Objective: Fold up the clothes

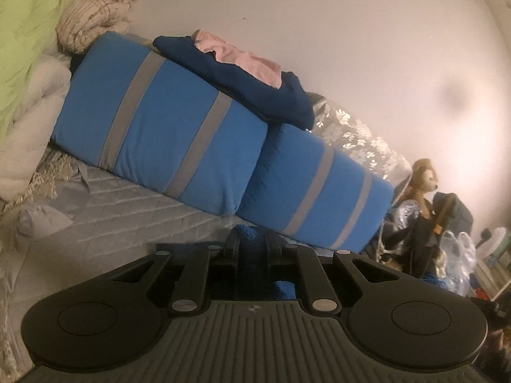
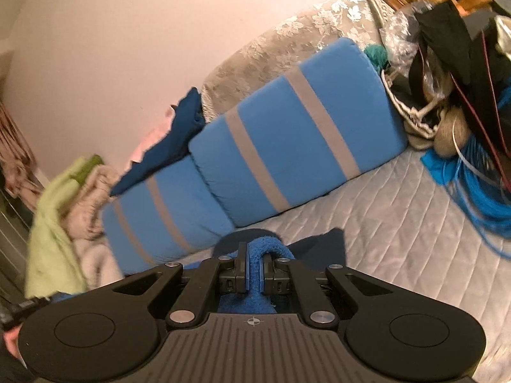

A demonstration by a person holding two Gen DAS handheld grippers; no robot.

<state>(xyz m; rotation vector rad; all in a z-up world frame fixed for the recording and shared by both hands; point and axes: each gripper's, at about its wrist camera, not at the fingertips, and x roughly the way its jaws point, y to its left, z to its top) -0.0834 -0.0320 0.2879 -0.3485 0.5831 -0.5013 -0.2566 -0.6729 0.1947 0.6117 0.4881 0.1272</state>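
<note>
A fluffy blue garment (image 1: 247, 236) is pinched between the jaws of my left gripper (image 1: 250, 239), which is shut on it above the grey quilted bed (image 1: 127, 214). More of the same blue fabric shows below the fingers. In the right wrist view my right gripper (image 2: 254, 269) is shut on a fold of the blue fluffy garment (image 2: 268, 245), which bulges over the fingertips. Both grippers are tilted and lifted off the bed (image 2: 399, 223). The rest of the garment hangs out of sight below.
Two blue pillows with grey stripes (image 1: 166, 127) (image 2: 293, 140) lean against the wall. A dark navy garment and a pink one (image 1: 242, 73) lie on top. Green and beige bedding (image 1: 48, 25) is piled at the left. A plush toy, bags and blue cord (image 2: 472, 172) crowd the right.
</note>
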